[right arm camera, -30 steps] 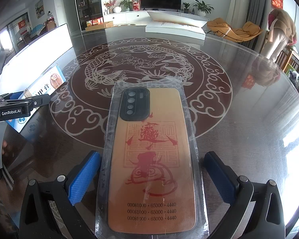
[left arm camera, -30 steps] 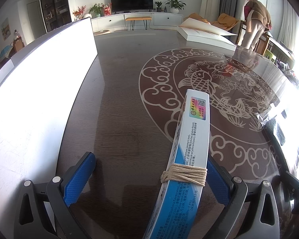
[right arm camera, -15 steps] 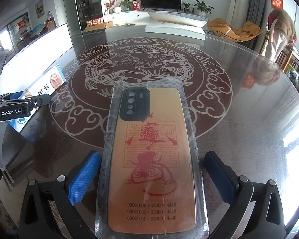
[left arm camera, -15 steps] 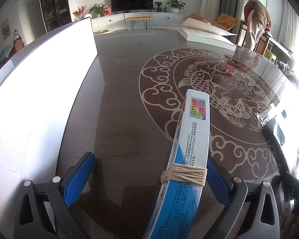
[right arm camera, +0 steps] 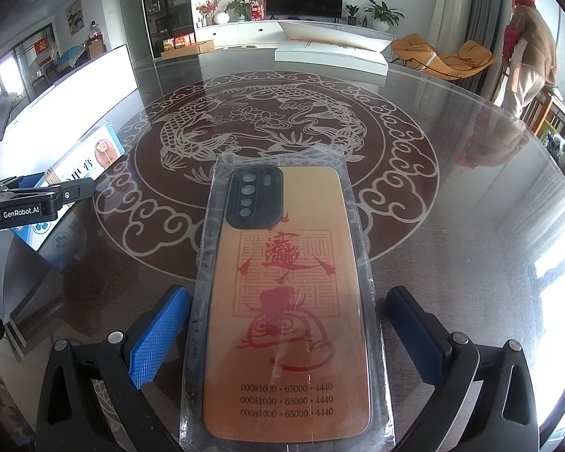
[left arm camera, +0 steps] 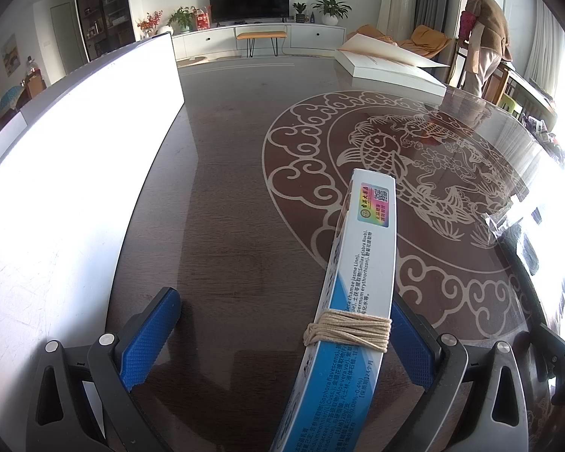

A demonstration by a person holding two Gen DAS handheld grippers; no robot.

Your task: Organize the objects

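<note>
- Left wrist view, far left: white panel (left arm camera: 75,173), a tall flat board standing on edge along the left side of the table (left arm camera: 222,226), brightly lit.
- Left gripper (left arm camera: 282,335): blue-padded fingers (left arm camera: 148,333) spread wide. The left pad is clear of everything; the right pad lies just beside the box, and contact cannot be told.
- Blue-and-white box (left arm camera: 361,286): a slim carton on its narrow edge, running forward between the fingers, nearer the right one. A coil of tan twine (left arm camera: 348,329) is wound around it; a holographic sticker (left arm camera: 374,205) sits near its far end.
- Table centre: dark glossy top bearing a pale fish-and-cloud medallion (left arm camera: 395,158). A flat white carton (left arm camera: 391,67) lies at the far edge.
- Right wrist view, left margin: the same box (right arm camera: 83,162), with the left gripper's black body in front of it.
- Right gripper (right arm camera: 288,335): fingers spread apart, touching nothing.
- Phone case (right arm camera: 288,309): orange with red characters, sealed in clear plastic wrap, lying flat on the table between the parted fingers, camera cut-out at the far end.
</note>
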